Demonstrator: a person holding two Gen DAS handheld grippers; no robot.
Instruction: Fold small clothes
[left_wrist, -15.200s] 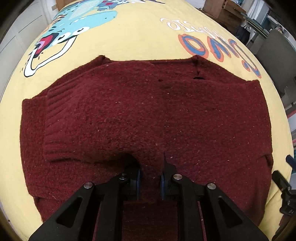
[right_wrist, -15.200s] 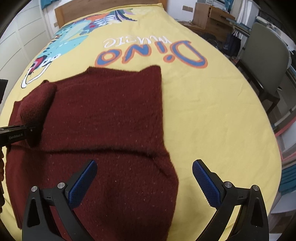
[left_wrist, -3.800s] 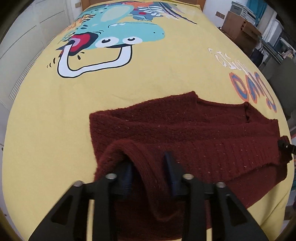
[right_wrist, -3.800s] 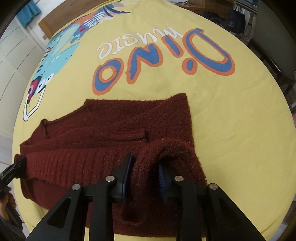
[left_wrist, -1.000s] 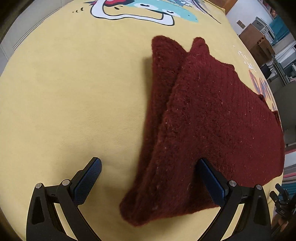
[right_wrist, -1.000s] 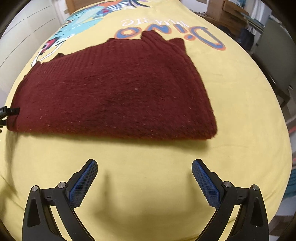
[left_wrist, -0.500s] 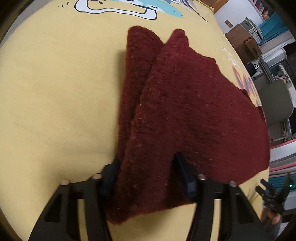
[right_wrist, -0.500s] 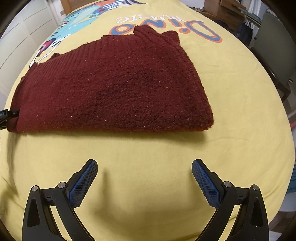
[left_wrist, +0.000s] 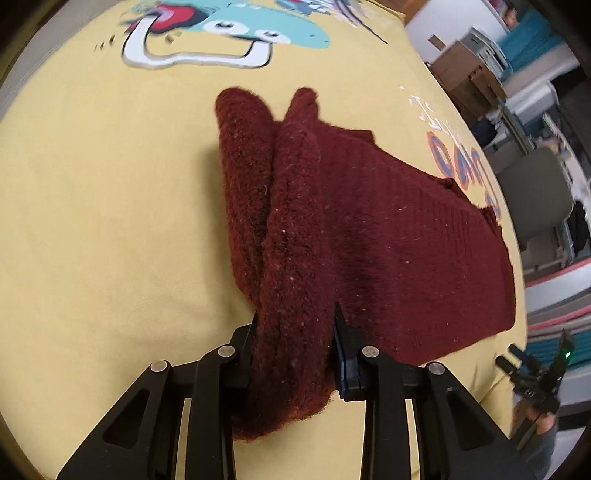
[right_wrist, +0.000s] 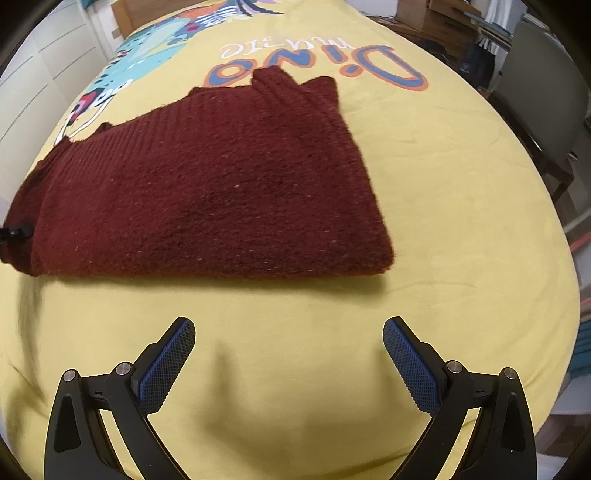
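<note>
The folded sweater (right_wrist: 207, 192) lies mid-bed on the yellow bedspread (right_wrist: 461, 236); the left gripper (left_wrist: 295, 332) has just been closing, its fingers now clamped on the sweater's end; the right gripper (right_wrist: 288, 354) hangs with fingers apart near the bed's near edge; a one-ended lift could spill the layers.
</note>
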